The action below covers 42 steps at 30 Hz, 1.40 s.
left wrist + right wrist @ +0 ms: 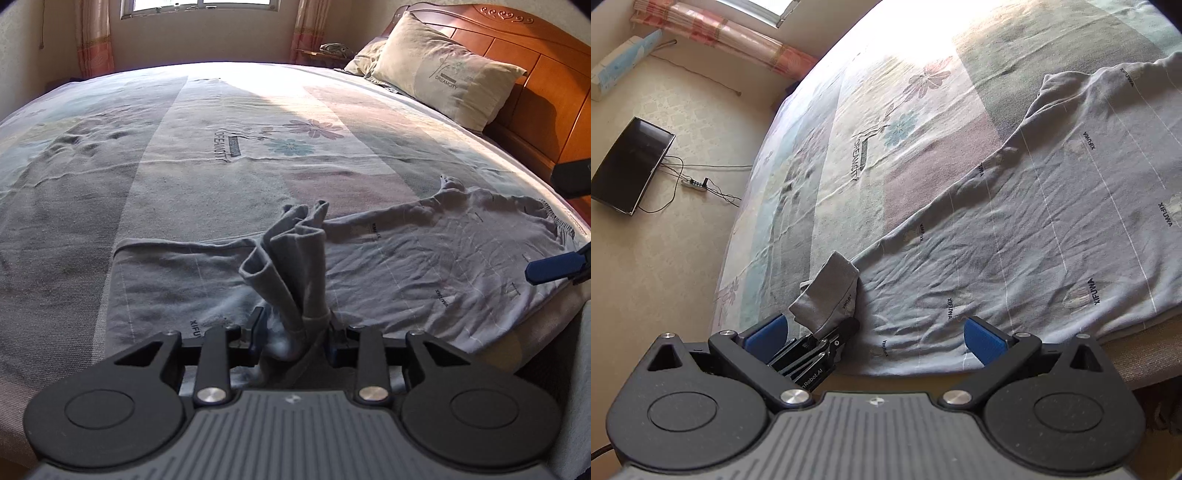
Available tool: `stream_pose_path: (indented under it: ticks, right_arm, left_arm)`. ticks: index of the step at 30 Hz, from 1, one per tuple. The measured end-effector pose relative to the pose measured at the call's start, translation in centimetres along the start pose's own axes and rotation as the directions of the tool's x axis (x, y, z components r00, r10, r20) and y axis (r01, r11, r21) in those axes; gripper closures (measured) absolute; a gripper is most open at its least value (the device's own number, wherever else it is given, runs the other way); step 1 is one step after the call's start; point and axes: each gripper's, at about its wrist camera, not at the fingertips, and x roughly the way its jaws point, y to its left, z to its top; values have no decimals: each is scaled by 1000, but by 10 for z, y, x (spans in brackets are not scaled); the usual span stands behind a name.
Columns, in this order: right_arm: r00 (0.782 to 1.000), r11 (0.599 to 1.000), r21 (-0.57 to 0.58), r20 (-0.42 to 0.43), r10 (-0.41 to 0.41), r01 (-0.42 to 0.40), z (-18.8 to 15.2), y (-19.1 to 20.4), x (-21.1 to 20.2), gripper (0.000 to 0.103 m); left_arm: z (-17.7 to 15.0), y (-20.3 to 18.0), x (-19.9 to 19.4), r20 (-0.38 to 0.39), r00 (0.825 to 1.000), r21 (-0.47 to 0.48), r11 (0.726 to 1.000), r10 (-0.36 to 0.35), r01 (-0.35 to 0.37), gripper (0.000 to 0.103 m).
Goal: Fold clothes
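Observation:
A grey long-sleeved shirt (424,258) with small printed logos lies spread along the near edge of the bed. My left gripper (295,326) is shut on a bunched, pleated part of the shirt (291,266), which stands up from between its fingers. The right wrist view shows the same bunch (827,295) sticking out of the left gripper (816,350) at the shirt's left end. My right gripper (875,334) is open over the shirt (1034,221) near the bed's edge, nothing between its blue pads (982,338). One blue finger (554,267) shows at the far right.
The bed sheet (221,147) is patterned with flowers and lettering. Pillows (443,70) lean on a wooden headboard (535,92) at the right. Beyond the bed are curtains (738,37), a dark screen (631,166) and a power strip with cables (694,183).

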Motion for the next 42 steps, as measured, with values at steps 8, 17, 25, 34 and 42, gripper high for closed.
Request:
stream_pose_path:
  ticks: [8, 17, 25, 34, 42]
  right_arm:
    - [1000, 1000, -6, 19, 2, -2, -1, 0, -5, 0]
    - [1000, 1000, -22, 1, 7, -7, -4, 3, -2, 0]
    - [1000, 999, -39, -21, -6, 6, -5, 9, 11, 0]
    - [998, 994, -109, -48, -37, 32, -7, 21, 24, 0]
    - [994, 980, -193, -110, 28, -49, -5, 53, 63, 0]
  left_arm:
    - [3, 4, -29, 74, 981, -20, 983, -178, 180, 46]
    - [-9, 33, -3, 25, 990, -175, 975, -138, 140, 39]
    - [17, 80, -17, 132, 986, -244, 960, -104, 134, 37]
    - [-2, 96, 5, 103, 993, -209, 975, -51, 72, 34]
    - [-32, 81, -27, 94, 984, -203, 964, -153, 169, 28]
